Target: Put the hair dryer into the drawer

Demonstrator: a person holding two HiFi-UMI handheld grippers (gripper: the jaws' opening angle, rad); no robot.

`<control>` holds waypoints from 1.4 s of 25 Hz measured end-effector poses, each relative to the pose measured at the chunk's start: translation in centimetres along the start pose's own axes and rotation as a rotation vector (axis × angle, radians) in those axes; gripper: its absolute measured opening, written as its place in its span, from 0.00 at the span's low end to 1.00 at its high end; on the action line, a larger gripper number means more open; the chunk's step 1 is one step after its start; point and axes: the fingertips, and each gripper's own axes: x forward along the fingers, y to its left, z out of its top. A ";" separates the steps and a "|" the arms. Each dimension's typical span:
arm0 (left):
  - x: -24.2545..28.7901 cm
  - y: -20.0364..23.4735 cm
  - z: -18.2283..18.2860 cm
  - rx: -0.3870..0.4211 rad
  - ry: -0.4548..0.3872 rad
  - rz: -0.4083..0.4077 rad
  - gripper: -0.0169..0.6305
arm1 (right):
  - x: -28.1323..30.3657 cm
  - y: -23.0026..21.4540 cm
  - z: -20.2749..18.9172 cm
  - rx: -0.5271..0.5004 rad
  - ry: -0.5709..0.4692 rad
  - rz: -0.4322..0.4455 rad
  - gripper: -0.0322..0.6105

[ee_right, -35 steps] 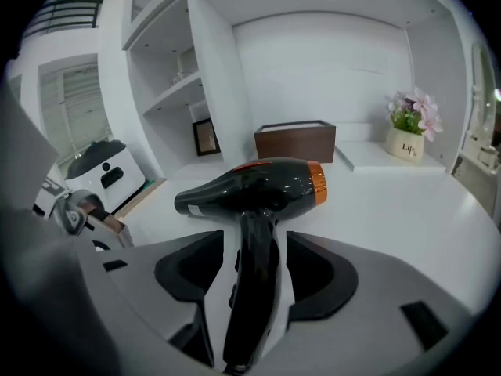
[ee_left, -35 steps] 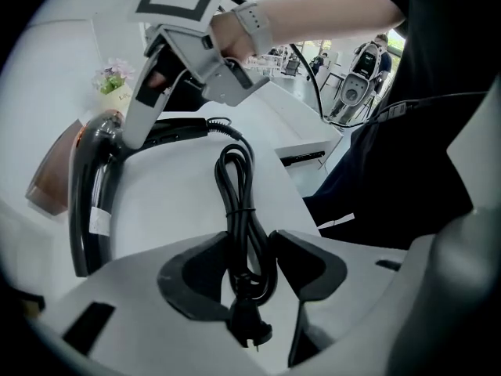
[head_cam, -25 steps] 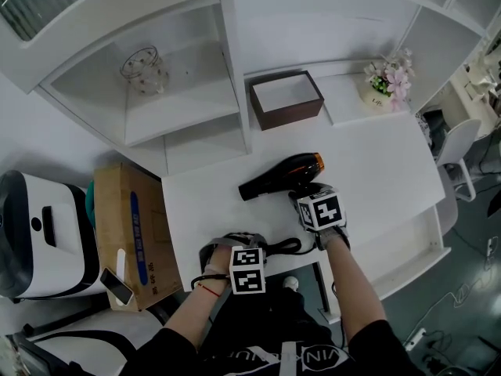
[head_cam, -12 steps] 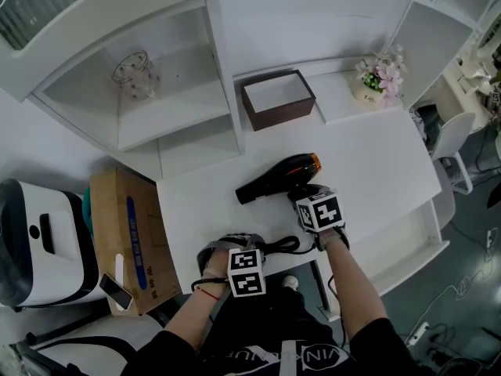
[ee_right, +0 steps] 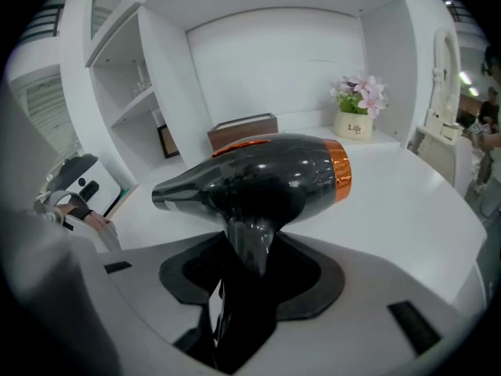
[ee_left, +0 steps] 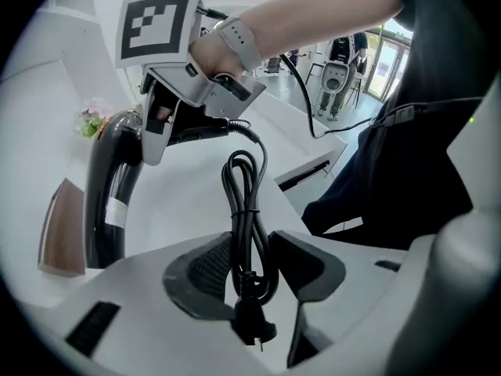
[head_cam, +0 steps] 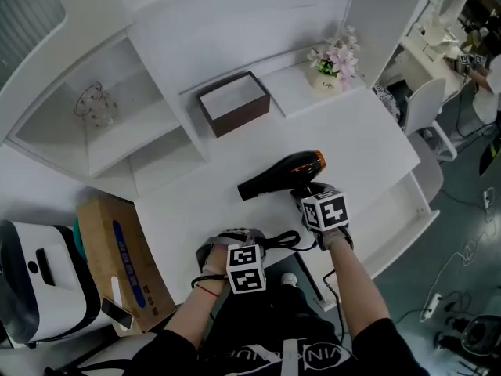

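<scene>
The black hair dryer (head_cam: 282, 175) with an orange ring hovers over the white desk (head_cam: 368, 143). My right gripper (head_cam: 308, 189) is shut on its handle, and in the right gripper view the handle (ee_right: 249, 249) is pinched between the dark pads. The dryer's cord (head_cam: 282, 244) runs left to a tied bundle (ee_left: 246, 210). That bundle sits between the pads of my left gripper (ee_left: 254, 276), whose jaws are closing on it. The plug hangs below the bundle. The open white drawer (head_cam: 415, 224) sticks out under the desk's right end.
A brown box (head_cam: 233, 103) and a flower pot (head_cam: 333, 63) stand at the back of the desk. A glass jar (head_cam: 92, 104) sits in the shelf unit at left. A cardboard box (head_cam: 117, 253) and a white appliance (head_cam: 31, 276) lie to the left. A white chair (head_cam: 427, 104) stands to the right.
Both grippers have carried the dryer and its cord to the right across the desk, away from the brown box. More of the drawer shows at the right.
</scene>
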 end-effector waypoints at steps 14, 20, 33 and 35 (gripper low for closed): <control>2.4 -1.3 10.4 0.237 -0.045 -0.074 0.30 | -9.1 -9.9 -6.3 0.175 -0.045 -0.155 0.33; 3.5 -2.8 13.7 0.331 -0.050 -0.116 0.30 | -12.4 -12.4 -9.5 0.240 -0.054 -0.204 0.33; 6.3 -7.6 19.3 0.500 -0.058 -0.217 0.29 | -17.9 -15.4 -17.4 0.332 -0.026 -0.290 0.33; 6.8 -8.3 19.9 0.515 -0.061 -0.231 0.29 | -18.3 -15.7 -18.5 0.339 -0.016 -0.299 0.33</control>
